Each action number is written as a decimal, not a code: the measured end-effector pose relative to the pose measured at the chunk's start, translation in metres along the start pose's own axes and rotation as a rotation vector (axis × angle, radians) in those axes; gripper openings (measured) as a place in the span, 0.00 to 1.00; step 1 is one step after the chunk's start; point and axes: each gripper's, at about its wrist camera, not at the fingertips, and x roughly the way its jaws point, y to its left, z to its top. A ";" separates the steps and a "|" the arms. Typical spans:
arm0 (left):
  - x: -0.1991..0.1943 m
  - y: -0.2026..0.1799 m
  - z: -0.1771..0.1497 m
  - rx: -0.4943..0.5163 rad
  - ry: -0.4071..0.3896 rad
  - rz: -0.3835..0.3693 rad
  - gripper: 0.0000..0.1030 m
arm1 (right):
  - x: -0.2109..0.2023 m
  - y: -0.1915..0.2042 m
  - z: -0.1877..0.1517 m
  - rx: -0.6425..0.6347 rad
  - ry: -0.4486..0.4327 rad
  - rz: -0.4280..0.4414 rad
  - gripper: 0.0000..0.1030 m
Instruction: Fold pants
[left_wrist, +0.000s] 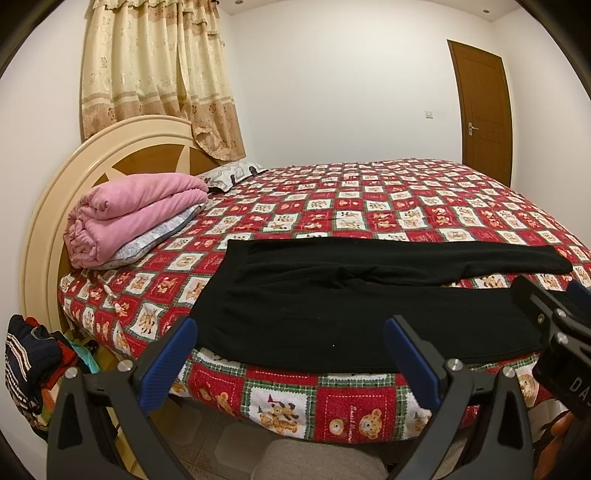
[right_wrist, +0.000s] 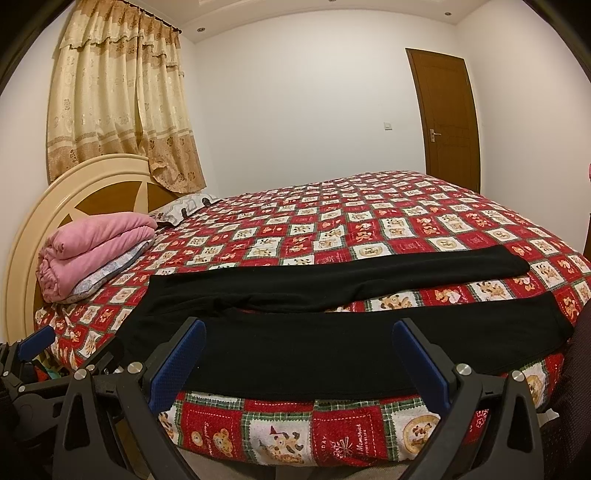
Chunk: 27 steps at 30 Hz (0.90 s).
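Black pants (left_wrist: 332, 295) lie flat along the near edge of the bed (left_wrist: 369, 206), waist at the left, both legs stretched to the right and a little apart. They also show in the right wrist view (right_wrist: 332, 332). My left gripper (left_wrist: 291, 332) is open and empty, just short of the near leg by the waist. My right gripper (right_wrist: 299, 336) is open and empty in front of the near leg; its body shows at the right of the left wrist view (left_wrist: 554, 325).
A folded pink blanket (left_wrist: 129, 214) on a pillow lies by the round headboard (left_wrist: 48, 206). A pile of clothes (left_wrist: 29, 358) sits on the floor at the left. A brown door (left_wrist: 484, 110) and curtains (left_wrist: 155, 74) are behind.
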 end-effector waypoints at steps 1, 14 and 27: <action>0.000 0.000 0.000 -0.001 0.000 0.000 1.00 | 0.000 0.000 0.000 -0.001 -0.001 0.000 0.99; 0.000 0.000 0.000 0.000 0.001 0.000 1.00 | 0.002 0.000 -0.001 -0.001 0.006 0.003 0.99; 0.000 -0.005 -0.006 0.002 0.019 -0.002 1.00 | 0.004 0.000 -0.004 0.001 0.018 0.002 0.99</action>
